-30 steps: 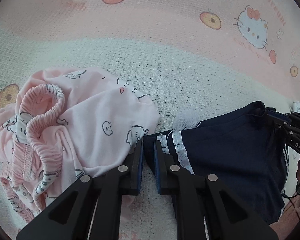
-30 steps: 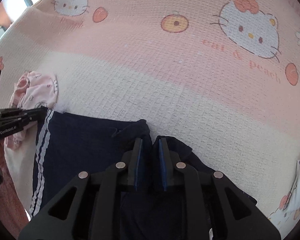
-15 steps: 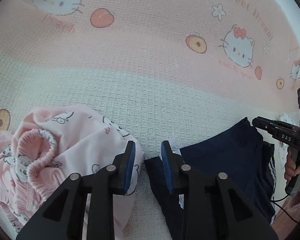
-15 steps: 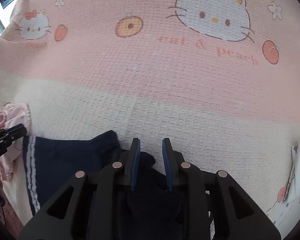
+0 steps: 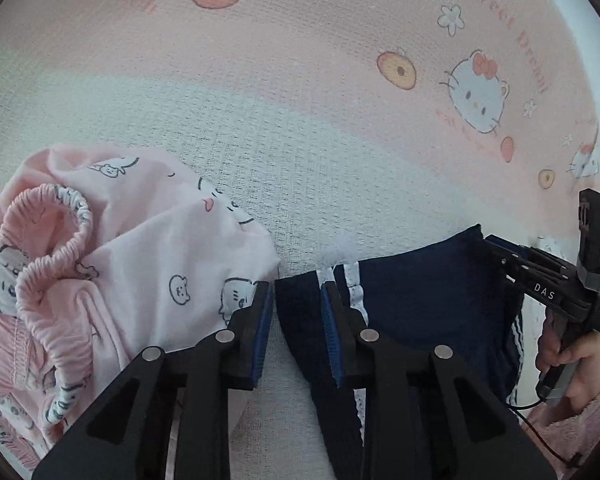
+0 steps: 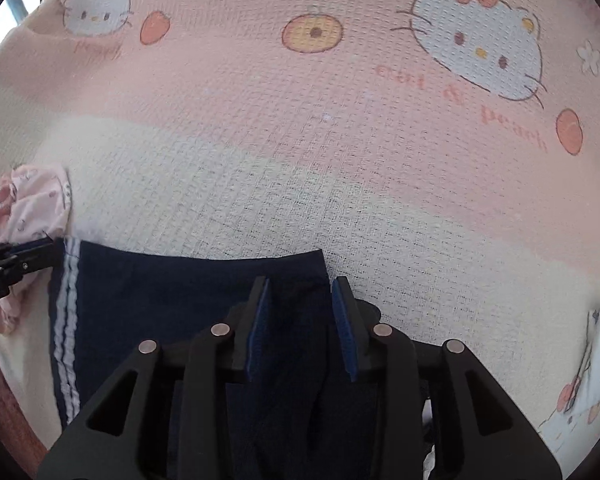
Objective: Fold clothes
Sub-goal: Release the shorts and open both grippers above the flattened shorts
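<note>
Left gripper [image 5: 294,300]: jaws partly open, just closing slightly; navy garment [image 5: 428,304] edge between, not pinched.
Right gripper [image 6: 300,300]: jaws partly open, just opening; garment released.

My tongs [image 5: 293,296] are matt black plastic with ribbed blue pads [image 5: 329,332] and bright metal rivets [image 5: 225,335]. The navy shorts [image 6: 188,292] are smooth knit cloth. The bed cover [image 6: 300,184] is coarse waffle-weave cloth. The pink garment [image 5: 140,264] is soft jersey.

Both tongs point steeply downward. The left tongs [image 5: 294,300] have their jaws parted, just closed in slightly. The right tongs [image 6: 300,294] also stand parted, jaws just opening wider. A hand [image 5: 568,354] grips the right tool's handle, pink sleeve at the wrist.
</note>
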{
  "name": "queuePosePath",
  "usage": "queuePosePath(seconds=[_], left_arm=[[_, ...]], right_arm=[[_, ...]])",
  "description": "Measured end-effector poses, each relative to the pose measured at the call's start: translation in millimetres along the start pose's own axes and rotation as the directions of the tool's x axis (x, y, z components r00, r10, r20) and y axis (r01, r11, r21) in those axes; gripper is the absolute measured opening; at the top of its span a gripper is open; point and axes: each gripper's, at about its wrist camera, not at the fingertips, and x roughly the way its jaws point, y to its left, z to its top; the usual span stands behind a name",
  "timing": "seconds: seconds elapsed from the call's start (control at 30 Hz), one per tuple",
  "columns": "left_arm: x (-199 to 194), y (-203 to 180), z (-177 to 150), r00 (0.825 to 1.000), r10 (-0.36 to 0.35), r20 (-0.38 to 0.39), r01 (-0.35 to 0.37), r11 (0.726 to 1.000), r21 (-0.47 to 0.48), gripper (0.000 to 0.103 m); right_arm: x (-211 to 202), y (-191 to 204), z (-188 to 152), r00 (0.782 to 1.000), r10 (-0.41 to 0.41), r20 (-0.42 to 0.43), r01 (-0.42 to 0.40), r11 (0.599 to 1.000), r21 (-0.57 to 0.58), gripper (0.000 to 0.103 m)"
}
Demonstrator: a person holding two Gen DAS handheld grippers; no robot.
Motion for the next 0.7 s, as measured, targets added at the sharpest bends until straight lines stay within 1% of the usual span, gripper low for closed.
queuePosePath(seconds=[0.07, 0.13, 0.2, 0.3, 0.33, 0.37, 0.4, 0.5, 0.53, 0.63, 0.7], left_arm=[[1.8, -10.6, -0.7, 0.999, 0.038, 0.000, -0.038, 0.998, 0.049, 0.027], [-1.5, -23.6, -3.0, 0.999, 0.043, -0.002, -0.043, 0.994, 0.096, 0.027], [-5.1, -41.7, -9.2, 0.999, 0.019, -0.031, -0.015, 0.991, 0.131, 0.027], [-9.9, -71.2, -20.1, 0.995, -0.027, -0.091, 0.043, 0.983, 0.177, 0.027], [-10.7, -81.8, -26.8, 0.993, -0.027, -0.116, 0.049, 0.979, 0.198, 0.027], [-10.7, -93.0, -36.5, 0.990, -0.010, -0.144, 0.043, 0.973, 0.225, 0.027], [-11.8, -102.0, -46.9, 0.986, -0.009, -0.168, 0.050, 0.969, 0.241, 0.027], [-18.2, -117.7, -81.9, 0.972, -0.044, -0.230, 0.102, 0.964, 0.247, 0.027], [-19.6, -120.0, -93.8, 0.969, -0.034, -0.244, 0.096, 0.963, 0.250, 0.027], [-23.2, -123.0, -125.1, 0.964, 0.029, -0.264, 0.044, 0.963, 0.265, 0.027], [-31.6, -119.3, -141.1, 0.964, 0.046, -0.261, 0.021, 0.968, 0.249, 0.027]], right_arm=[[-10.4, -3.1, -4.9, 1.000, 0.023, 0.004, -0.023, 0.999, 0.022, 0.032], [-22.9, -5.4, -14.1, 0.998, 0.064, 0.009, -0.064, 0.997, 0.050, 0.032], [-35.3, -3.7, -28.9, 0.995, 0.100, -0.008, -0.099, 0.993, 0.071, 0.033], [-57.0, 3.1, -61.1, 0.995, 0.098, -0.029, -0.095, 0.992, 0.078, 0.033], [-64.6, 4.4, -71.5, 0.995, 0.096, -0.036, -0.092, 0.992, 0.082, 0.033], [-72.1, 4.4, -83.6, 0.995, 0.091, -0.047, -0.087, 0.992, 0.092, 0.033], [-79.6, 4.3, -95.8, 0.995, 0.087, -0.057, -0.080, 0.992, 0.102, 0.033], [-91.8, 6.6, -134.4, 0.994, 0.071, -0.079, -0.060, 0.989, 0.132, 0.034], [-96.3, 6.1, -147.8, 0.994, 0.067, -0.083, -0.055, 0.988, 0.144, 0.035], [-100.2, 0.1, -185.4, 0.992, 0.062, -0.112, -0.040, 0.982, 0.186, 0.036], [-101.3, -5.2, -202.4, 0.990, 0.066, -0.122, -0.039, 0.977, 0.209, 0.036]])
